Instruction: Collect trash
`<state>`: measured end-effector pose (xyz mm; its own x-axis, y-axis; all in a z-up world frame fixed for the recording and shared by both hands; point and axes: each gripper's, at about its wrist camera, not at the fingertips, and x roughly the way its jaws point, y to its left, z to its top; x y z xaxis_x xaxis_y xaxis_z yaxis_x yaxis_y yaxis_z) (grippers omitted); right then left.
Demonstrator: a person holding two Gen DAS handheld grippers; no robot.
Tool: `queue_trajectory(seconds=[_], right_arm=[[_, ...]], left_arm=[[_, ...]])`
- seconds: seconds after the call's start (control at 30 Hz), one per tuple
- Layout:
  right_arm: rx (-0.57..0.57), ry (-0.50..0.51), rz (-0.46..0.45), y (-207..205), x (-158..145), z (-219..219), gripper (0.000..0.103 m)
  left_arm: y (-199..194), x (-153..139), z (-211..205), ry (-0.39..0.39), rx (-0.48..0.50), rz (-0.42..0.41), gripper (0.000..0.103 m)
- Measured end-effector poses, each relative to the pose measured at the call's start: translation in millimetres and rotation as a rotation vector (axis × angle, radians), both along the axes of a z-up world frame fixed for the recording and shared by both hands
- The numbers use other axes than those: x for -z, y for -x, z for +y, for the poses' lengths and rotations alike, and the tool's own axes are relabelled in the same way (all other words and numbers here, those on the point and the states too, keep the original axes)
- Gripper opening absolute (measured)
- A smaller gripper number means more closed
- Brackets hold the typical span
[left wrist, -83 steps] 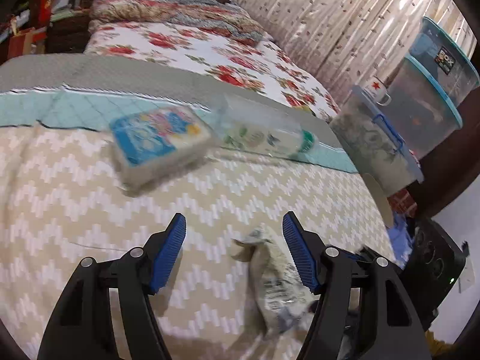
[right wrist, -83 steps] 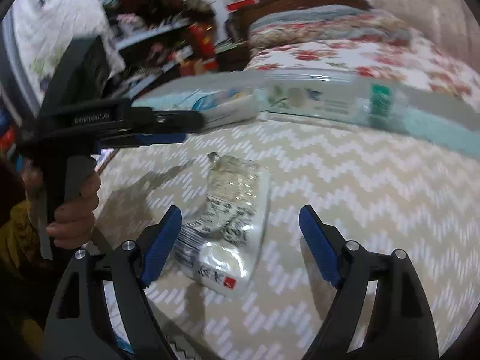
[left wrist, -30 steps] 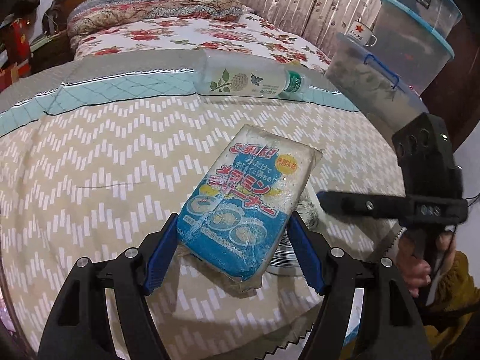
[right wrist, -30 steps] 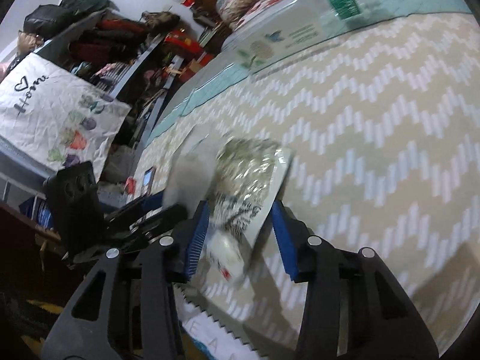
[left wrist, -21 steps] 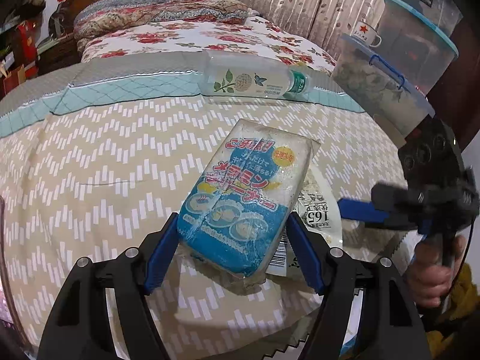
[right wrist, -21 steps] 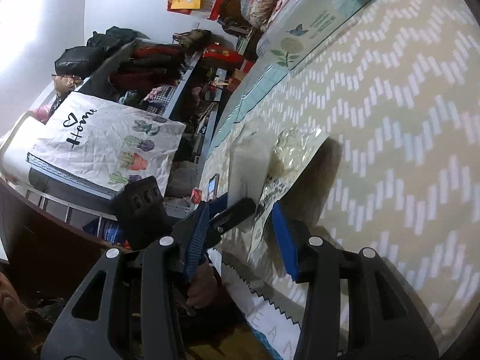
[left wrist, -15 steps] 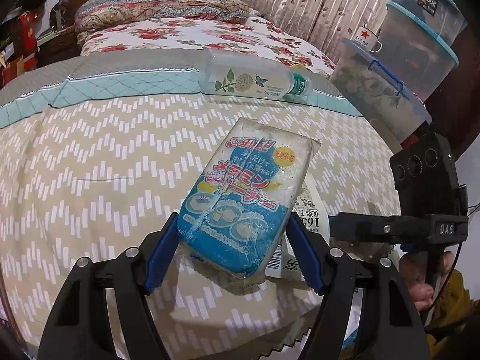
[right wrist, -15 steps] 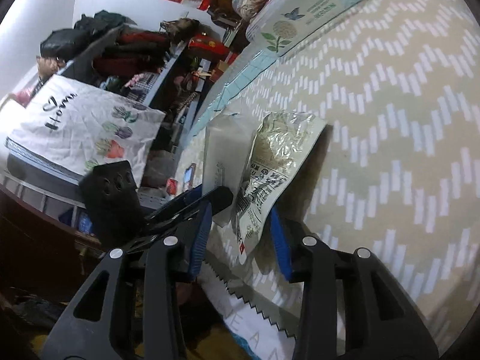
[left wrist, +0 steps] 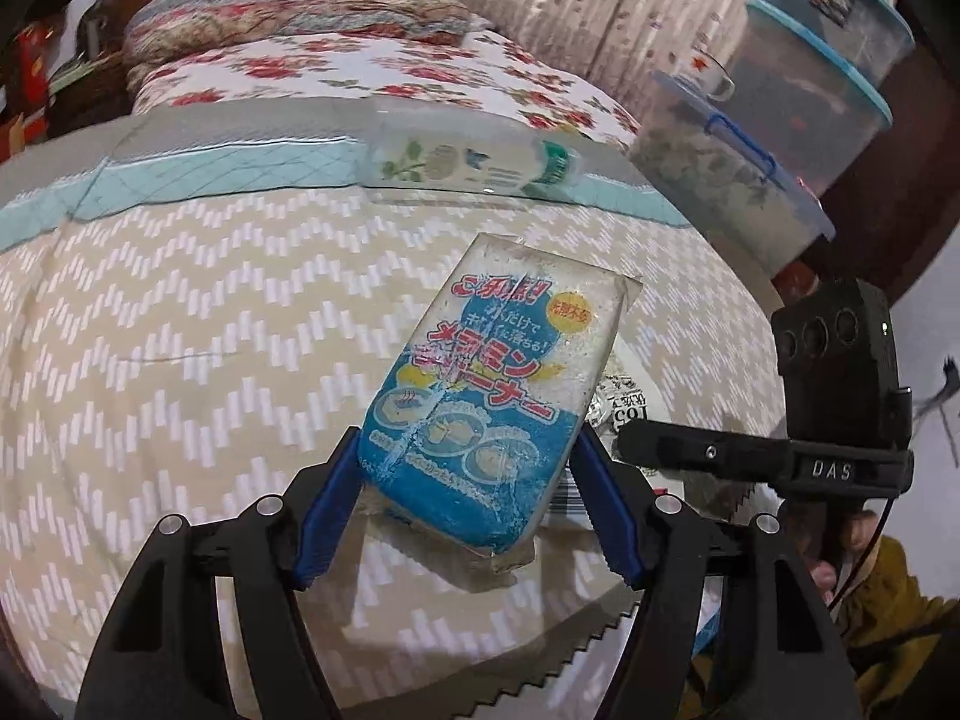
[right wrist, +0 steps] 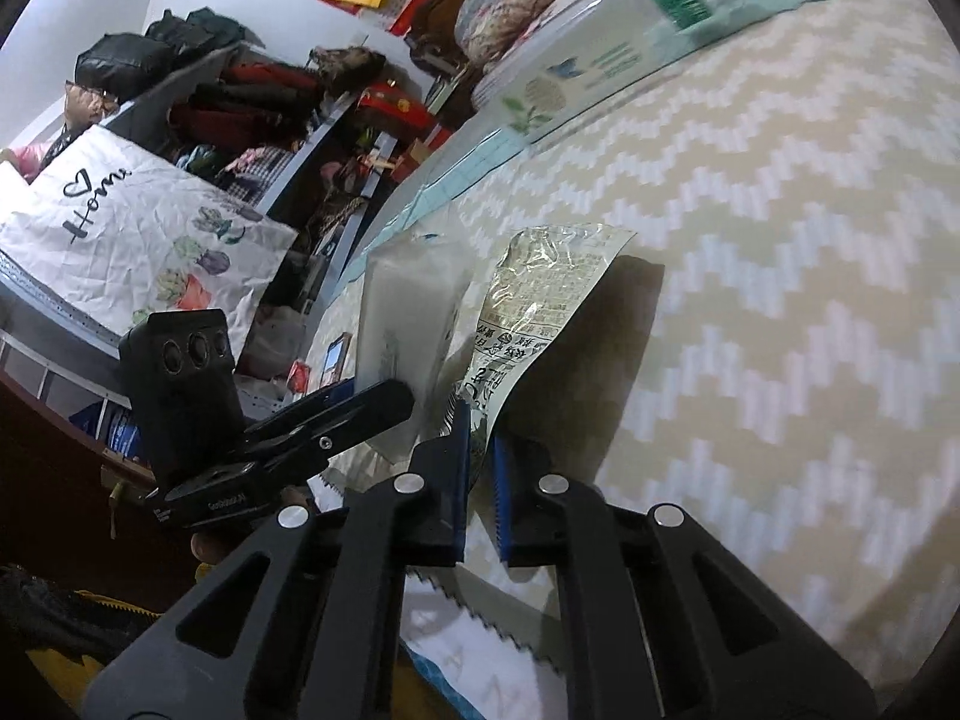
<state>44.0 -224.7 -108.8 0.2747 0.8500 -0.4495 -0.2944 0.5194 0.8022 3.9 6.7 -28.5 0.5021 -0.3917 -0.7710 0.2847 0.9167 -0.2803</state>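
My left gripper (left wrist: 465, 468) is shut on a blue and white sponge packet (left wrist: 486, 396) and holds it above the chevron bedspread (left wrist: 180, 330). My right gripper (right wrist: 479, 438) is shut on a clear crinkled food wrapper (right wrist: 540, 294), lifted at the bed's front edge. The same wrapper (left wrist: 624, 402) peeks out behind the packet in the left wrist view, with the right gripper (left wrist: 624, 441) beside it. The packet's pale back (right wrist: 408, 324) and the left gripper (right wrist: 384, 399) show in the right wrist view. An empty clear plastic bottle (left wrist: 474, 165) lies across the bed further back; it also shows in the right wrist view (right wrist: 600, 54).
Stacked plastic storage bins (left wrist: 780, 120) with a mug (left wrist: 708, 75) on one stand right of the bed. Floral bedding and pillows (left wrist: 360, 60) lie beyond. Cluttered shelves (right wrist: 252, 120) and a white printed bag (right wrist: 138, 222) stand left of the bed.
My right gripper's jaws have closed tight on the wrapper and it has lifted slightly. My left gripper keeps the sponge packet nearly still above the bed.
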Motion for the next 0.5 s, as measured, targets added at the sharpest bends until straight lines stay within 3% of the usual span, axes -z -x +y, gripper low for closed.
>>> queue_trajectory(seconds=[0.5], right_arm=[[0.257,-0.035,-0.018,34,8,-111,0.009]], left_arm=[[-23,2,-97,-0.115,0.148,0.004,0.066]])
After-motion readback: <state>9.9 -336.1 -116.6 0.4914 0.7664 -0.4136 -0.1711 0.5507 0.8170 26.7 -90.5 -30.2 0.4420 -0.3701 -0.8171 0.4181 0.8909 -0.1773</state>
